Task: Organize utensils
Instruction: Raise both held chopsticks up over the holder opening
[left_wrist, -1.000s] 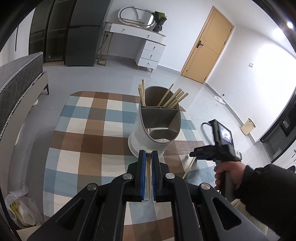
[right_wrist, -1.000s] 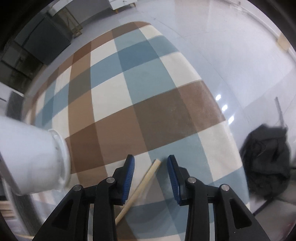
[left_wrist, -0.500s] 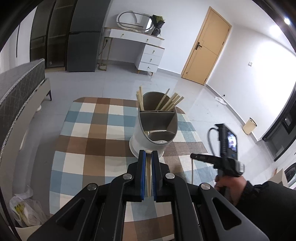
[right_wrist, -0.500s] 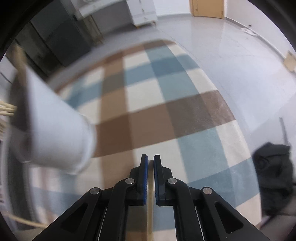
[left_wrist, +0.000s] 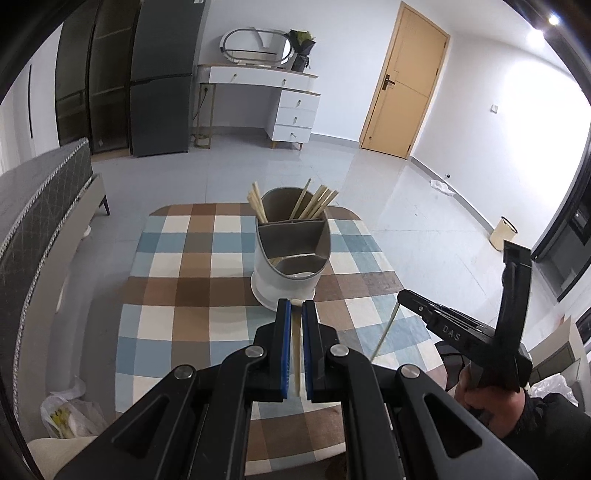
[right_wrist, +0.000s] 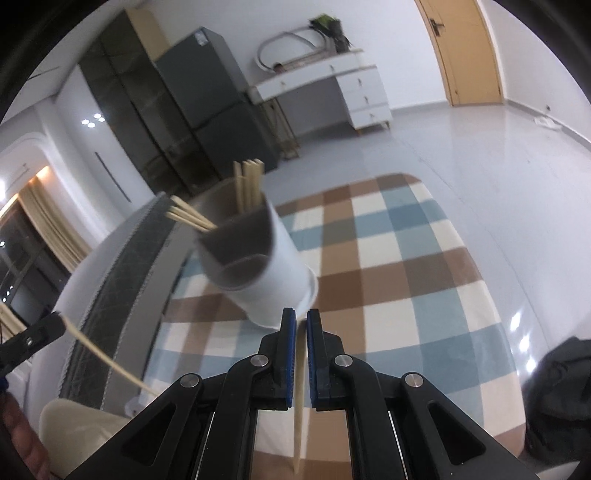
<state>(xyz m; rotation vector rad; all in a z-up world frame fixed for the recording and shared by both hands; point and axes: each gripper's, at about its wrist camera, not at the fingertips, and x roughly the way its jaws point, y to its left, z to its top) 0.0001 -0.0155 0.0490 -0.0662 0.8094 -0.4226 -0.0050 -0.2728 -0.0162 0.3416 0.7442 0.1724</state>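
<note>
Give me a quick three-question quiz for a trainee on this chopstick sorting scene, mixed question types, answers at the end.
1. True or false: both claws are empty.
2. Which section of the white holder contains chopsticks? A) the far one B) the near one C) none
3. Fill in: the holder stands on a ______ tablecloth.

Key
1. False: the left claw and the right claw each grip one chopstick.
2. A: the chopstick bundle sits in the far section.
3. Checked: brown, blue and cream squares.
</note>
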